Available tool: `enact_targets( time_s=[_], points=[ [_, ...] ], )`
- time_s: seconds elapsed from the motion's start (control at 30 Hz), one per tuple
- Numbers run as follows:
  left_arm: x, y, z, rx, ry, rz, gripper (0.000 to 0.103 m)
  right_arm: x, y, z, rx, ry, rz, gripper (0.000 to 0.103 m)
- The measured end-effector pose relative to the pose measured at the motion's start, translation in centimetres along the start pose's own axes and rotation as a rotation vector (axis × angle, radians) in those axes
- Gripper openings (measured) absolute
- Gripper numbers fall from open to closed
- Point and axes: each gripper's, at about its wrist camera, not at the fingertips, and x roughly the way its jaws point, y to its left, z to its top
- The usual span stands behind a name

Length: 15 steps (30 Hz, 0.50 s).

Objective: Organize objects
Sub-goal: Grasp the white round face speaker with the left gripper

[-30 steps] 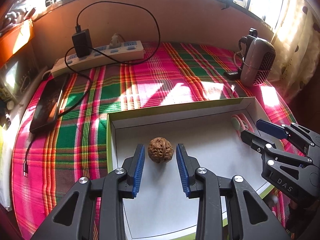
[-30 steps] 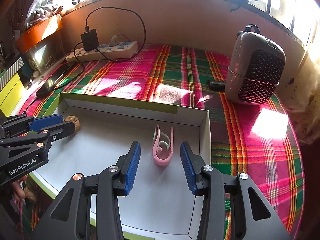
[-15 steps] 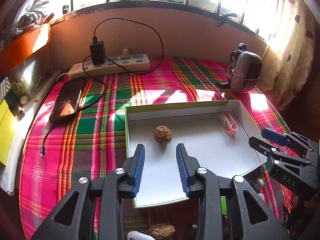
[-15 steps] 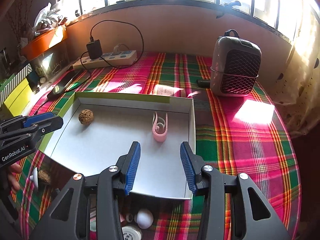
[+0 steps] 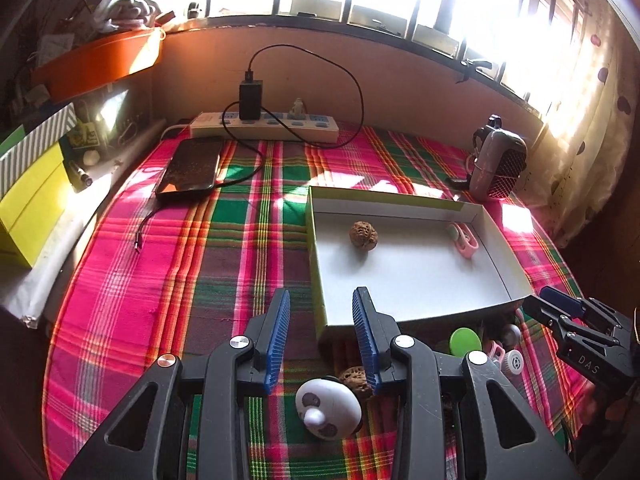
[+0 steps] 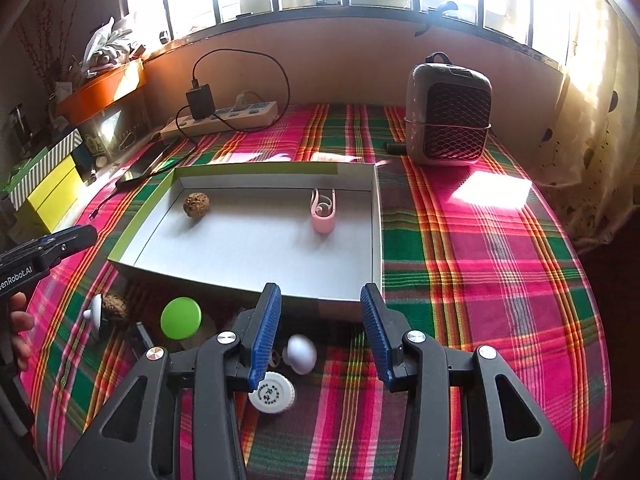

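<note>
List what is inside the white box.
Inside the white box lie a walnut near its left side and a pink clip toward the right. The near wall hides a thin strip of the floor.

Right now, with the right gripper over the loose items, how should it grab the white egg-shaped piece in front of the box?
Probably from straight above: the white egg-shaped piece lies between the open right gripper fingers already. Close across its narrow middle; the rounded ends would likely slip out.
</note>
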Motion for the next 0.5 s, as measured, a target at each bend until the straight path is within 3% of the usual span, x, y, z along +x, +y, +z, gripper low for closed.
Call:
enact_targets(
  time_s=[0.5],
  points=[
    [-1.4, 1.4, -4.5, -0.006, 0.031, -0.081, 0.034, -1.4, 0.0, -3.7, 0.021, 0.02, 0.001, 0.043]
  ],
)
